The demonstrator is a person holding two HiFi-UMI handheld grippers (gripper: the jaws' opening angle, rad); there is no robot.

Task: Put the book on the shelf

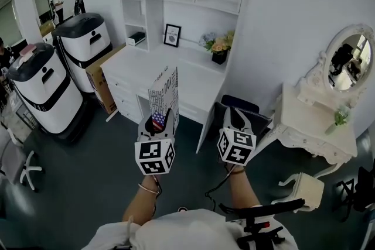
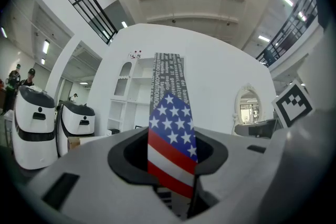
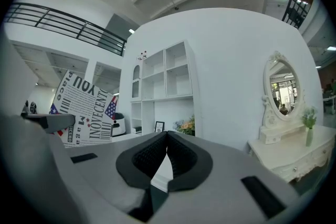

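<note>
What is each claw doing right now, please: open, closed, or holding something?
Left claw: closed on the book, which stands upright between its jaws.
Right claw: closed, holding nothing.

"YOU", "NOVECENTO", "Pace", "Maga" in black on the book (image 3: 86,110) cover
</note>
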